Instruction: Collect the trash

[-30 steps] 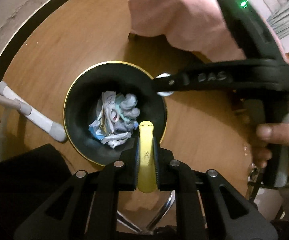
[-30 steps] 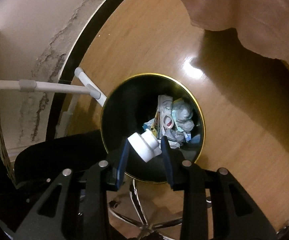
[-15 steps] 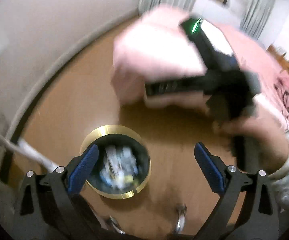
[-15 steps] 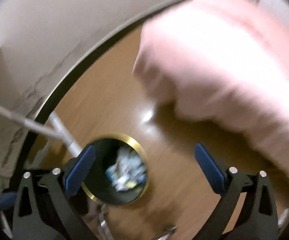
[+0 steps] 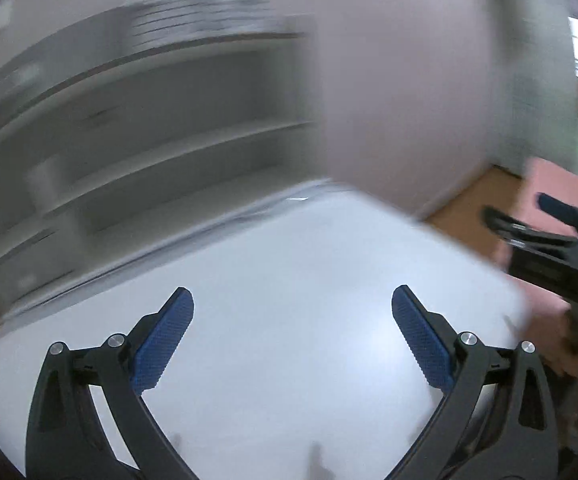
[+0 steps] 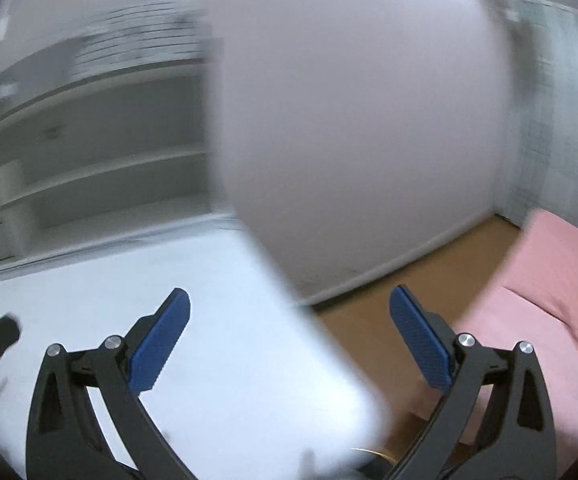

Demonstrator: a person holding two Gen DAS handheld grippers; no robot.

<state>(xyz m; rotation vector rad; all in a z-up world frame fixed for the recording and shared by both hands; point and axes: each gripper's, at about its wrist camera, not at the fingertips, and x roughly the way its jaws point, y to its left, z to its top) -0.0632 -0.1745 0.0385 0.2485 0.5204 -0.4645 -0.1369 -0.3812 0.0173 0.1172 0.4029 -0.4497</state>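
We cannot tell where the trash is. Both views are blurry, and only a thin gold curve (image 6: pixel 369 450) peeks out low by the table's edge (too small to name). The left gripper (image 5: pixel 292 291) has just been opening. Its blue pads (image 5: pixel 161 344) stand wide apart with nothing between them, over the flat white table top (image 5: pixel 289 400). The right gripper (image 6: pixel 289 291) has just been opening too, and it is also wide and empty. It hangs over the table's corner, the brown wood floor (image 6: pixel 409 280) and a soft pink bed cover (image 6: pixel 549 300). Blurry grey shelves (image 5: pixel 149 140) stand behind the table.
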